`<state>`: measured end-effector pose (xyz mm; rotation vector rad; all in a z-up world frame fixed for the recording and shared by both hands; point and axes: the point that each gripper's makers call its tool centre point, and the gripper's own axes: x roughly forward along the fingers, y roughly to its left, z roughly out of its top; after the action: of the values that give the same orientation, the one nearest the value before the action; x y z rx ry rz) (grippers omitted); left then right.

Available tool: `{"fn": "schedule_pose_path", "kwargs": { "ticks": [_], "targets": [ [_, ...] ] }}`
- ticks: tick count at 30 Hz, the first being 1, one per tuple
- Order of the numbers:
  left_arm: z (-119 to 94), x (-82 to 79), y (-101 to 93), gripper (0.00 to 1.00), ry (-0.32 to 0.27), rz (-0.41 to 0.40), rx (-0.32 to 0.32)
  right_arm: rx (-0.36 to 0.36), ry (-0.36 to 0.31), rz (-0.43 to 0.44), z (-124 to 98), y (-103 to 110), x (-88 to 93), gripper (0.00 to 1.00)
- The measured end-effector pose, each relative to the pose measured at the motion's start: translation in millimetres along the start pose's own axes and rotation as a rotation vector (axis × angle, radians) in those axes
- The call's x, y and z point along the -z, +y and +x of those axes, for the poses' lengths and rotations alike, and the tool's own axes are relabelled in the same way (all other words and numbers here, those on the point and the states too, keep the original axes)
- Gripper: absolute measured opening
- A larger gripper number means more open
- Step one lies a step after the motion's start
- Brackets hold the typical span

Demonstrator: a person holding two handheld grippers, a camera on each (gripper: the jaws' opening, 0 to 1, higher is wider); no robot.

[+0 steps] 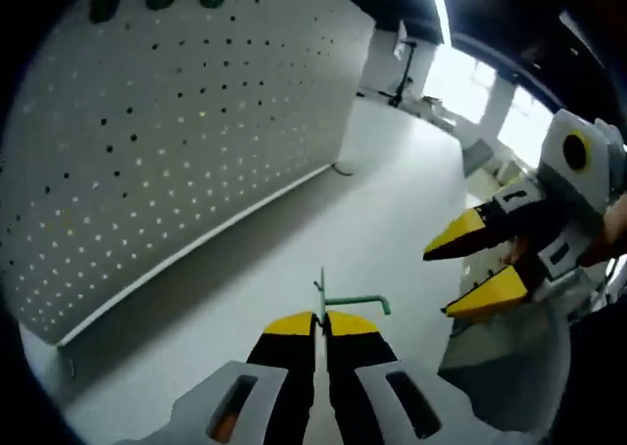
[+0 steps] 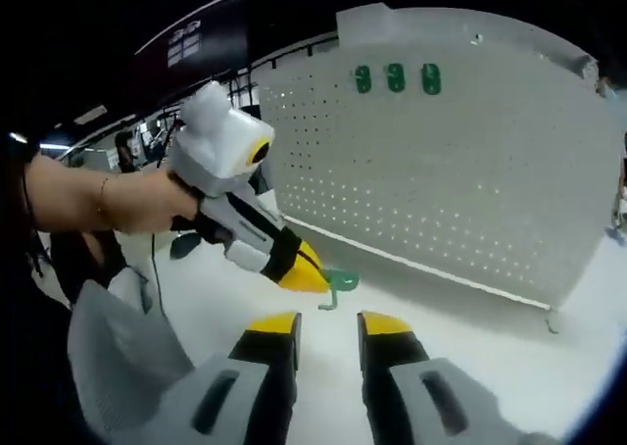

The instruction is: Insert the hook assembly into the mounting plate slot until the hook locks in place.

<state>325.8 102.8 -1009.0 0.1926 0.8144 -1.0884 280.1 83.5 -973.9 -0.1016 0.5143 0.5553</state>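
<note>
left gripper (image 1: 320,324) jaws pinch the green hook (image 1: 355,303), its shank half hidden; right gripper (image 2: 328,322) jaws gape empty before the pegboard (image 2: 470,171).

The pegboard (image 2: 460,161) looks like matt white sheet, evenly perforated. The hook (image 1: 355,304) is thin wire with a smooth green coating. The table (image 1: 382,220) is smooth, matt white. Both grippers look like hard plastic: grey bodies, black jaws, glossy yellow tips.
</note>
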Motion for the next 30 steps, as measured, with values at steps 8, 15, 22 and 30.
{"fn": "schedule_pose_path", "kwargs": {
  "ticks": [8, 15, 22, 30],
  "targets": [
    [-31.5, 11.8, -20.5, 0.02, 0.087, -0.079, 0.054, -0.079, 0.037, -0.070, 0.0, 35.0, -0.6, 0.21],
    [-44.6, 21.2, -36.0, 0.02, 0.168, -0.121, 0.094, -0.119, 0.038, -0.142, -1.9, 48.8, -10.3, 0.21],
    [-55.5, 23.5, -48.0, 0.02, 0.225, -0.159, 0.125, -0.167, 0.065, -0.210, -2.2, 62.1, -7.7, 0.18],
    [-62.8, 32.8, -53.9, 0.02, 0.291, -0.192, 0.154, -0.184, 0.075, -0.306, -5.4, 73.1, -6.9, 0.12]
  ]
}}
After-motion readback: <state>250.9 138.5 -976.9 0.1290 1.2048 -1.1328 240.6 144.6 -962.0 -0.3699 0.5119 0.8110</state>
